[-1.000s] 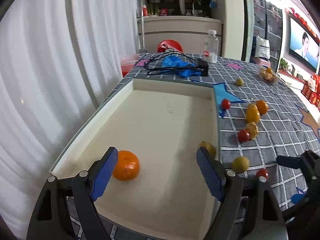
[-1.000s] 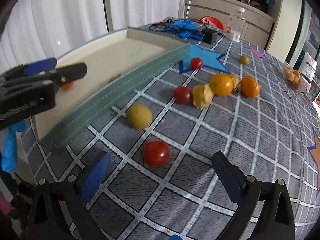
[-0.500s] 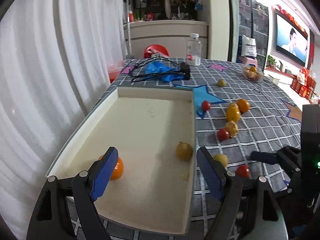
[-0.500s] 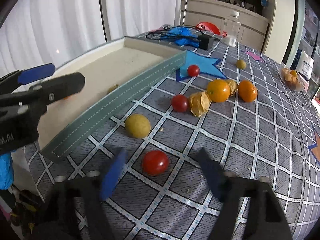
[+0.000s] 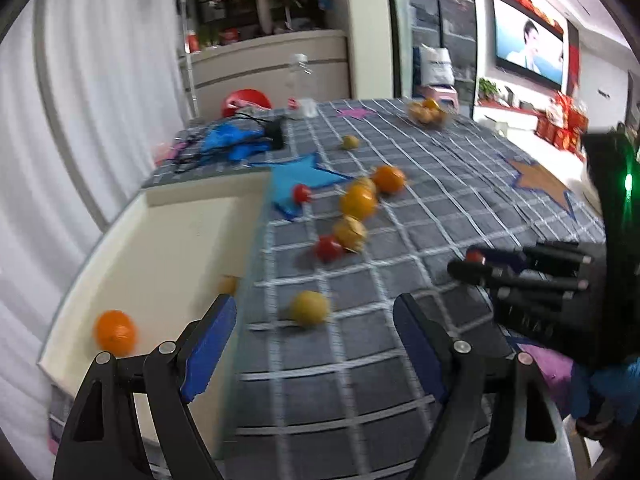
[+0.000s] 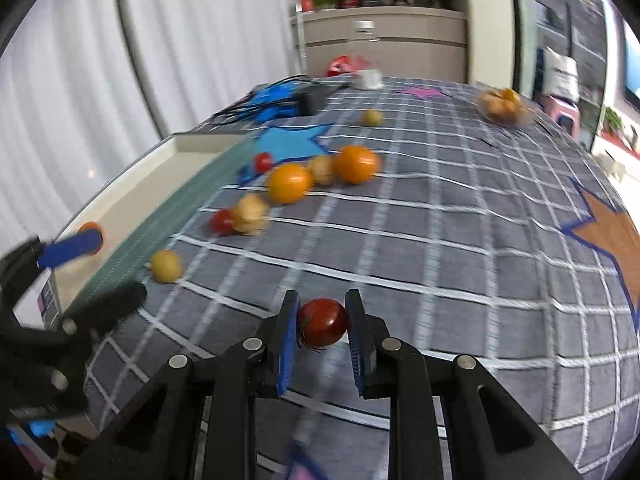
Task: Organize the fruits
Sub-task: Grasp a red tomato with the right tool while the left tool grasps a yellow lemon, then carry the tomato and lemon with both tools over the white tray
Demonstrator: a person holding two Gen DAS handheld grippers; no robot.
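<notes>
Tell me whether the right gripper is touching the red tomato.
Touching. The right wrist view shows the right gripper with both pads pressed against the red tomato.

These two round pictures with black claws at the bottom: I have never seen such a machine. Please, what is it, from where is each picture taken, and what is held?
It is no robot: a person holds a two-finger gripper in each hand, with a wide-angle camera on each gripper looking along its fingers.

The left gripper is open and holds nothing; it points at a small yellow fruit on the checked tablecloth. Beside it is a cream tray with an orange inside.

The right gripper is shut on a red tomato. More oranges, tomatoes and husked fruits lie loose on the cloth.
</notes>
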